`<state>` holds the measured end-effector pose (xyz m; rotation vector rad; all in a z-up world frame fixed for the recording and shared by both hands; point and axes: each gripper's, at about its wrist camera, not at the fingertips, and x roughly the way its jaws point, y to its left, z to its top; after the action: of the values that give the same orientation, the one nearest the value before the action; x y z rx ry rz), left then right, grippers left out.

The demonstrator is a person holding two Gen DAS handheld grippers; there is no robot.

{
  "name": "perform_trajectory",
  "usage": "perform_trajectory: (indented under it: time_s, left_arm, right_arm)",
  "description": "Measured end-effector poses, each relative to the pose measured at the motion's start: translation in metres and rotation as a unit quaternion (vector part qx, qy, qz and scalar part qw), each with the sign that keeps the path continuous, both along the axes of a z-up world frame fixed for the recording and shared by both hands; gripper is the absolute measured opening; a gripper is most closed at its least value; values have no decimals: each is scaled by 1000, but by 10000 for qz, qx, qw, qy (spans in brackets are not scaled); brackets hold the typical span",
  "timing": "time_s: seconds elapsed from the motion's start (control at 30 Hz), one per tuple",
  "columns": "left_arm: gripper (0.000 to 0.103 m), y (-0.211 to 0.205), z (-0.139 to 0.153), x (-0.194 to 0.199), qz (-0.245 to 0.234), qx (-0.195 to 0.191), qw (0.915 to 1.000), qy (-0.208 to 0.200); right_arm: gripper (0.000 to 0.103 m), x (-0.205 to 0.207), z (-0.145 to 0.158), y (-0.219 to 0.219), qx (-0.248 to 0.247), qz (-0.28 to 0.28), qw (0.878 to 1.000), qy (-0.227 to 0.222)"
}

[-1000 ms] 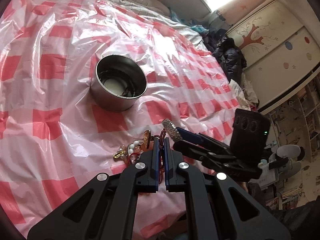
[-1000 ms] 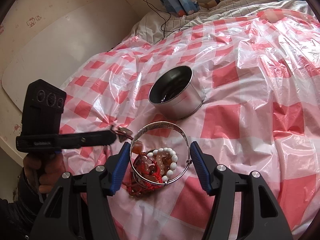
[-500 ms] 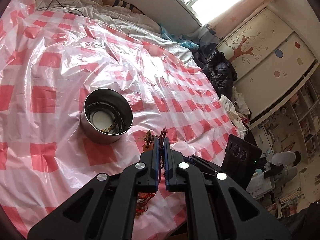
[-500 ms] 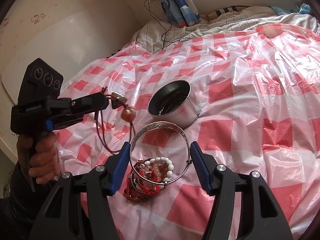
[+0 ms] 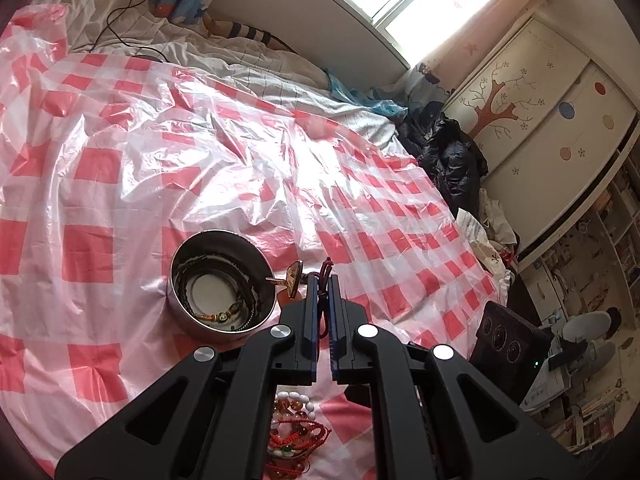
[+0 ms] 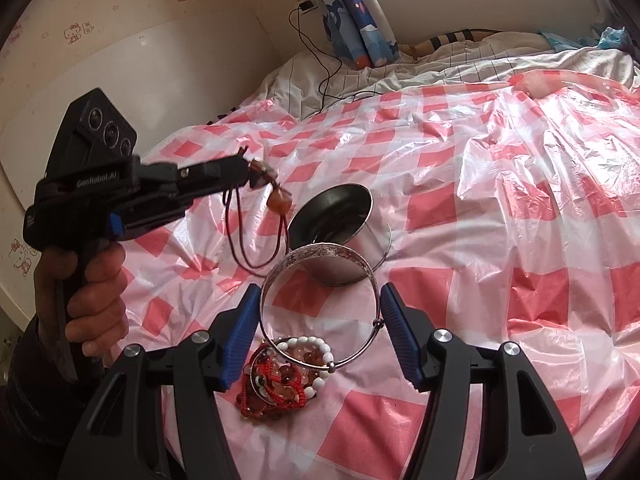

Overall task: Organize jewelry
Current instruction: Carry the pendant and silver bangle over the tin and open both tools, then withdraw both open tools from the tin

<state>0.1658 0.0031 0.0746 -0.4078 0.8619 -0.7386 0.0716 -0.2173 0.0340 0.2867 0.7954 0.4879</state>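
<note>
Nearest in the right wrist view, the right hand-held gripper point(image 6: 320, 328) holds a silver bangle point(image 6: 318, 308) across its width, one blue pad on each side of the ring. The bangle looks stiff and smooth, so it should keep its shape but could slip or swivel between the pads; a hold across the widest part, as here, seems the surest.

Just beneath it, on the bed's pink checked plastic sheet point(image 6: 500, 216), lies a small heap of bead bracelets point(image 6: 288, 372): white beads, amber beads and red knotted cord tangled together. These are light and limp, and likely to drag one another along if one strand is lifted.

Further off to the left, the left hand-held gripper point(image 6: 244, 170) is pressed together on a dark cord necklace point(image 6: 256, 232), whose loop and amber pendant hang free in the air. It will sway and is best lowered slowly.

Beyond stands the steel tin point(image 5: 222, 284), already holding a few pieces, with the pendant close to its right rim.
</note>
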Motion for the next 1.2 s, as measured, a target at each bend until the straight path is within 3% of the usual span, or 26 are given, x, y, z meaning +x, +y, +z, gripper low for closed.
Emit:
perform_trajectory:
  time_s: [0.4,0.5,0.6,0.67,0.87,1.03,1.13,1.2]
  left_arm:
    - [4,-14,-10,28,170,-61,9998,-97]
    - [4,-14,-37,47,386,331,9982,308]
    - [5,-10,-69,62,708,1129,9870,897]
    - [9,-6,-70,62,760,1245,9843,997]
    - [35,24,-42,53,1275,1048,9848,542]
    - [41,48,-36,49,1569,964,9813,563]
    - [46,53,-33,43,1628,1057,9798,486]
    - [47,55,-32,40,1632,1095,9793,477]
  right_arm:
    - [60,3,-5,5,-80,35,10000,16]
    - [60,8,-4,7,-146,18,9999,5]
    - [60,14,0,12,-271,27,9996,-72]
    - [60,20,5,19,-402,104,9990,-166]
    - [60,51,9,51,-915,382,9945,-346]
    - [60,79,2,82,-1445,563,9869,-456]
    - [60,99,-15,93,-1830,667,9804,-287]
    - [60,103,-20,91,-1806,681,9809,-225]
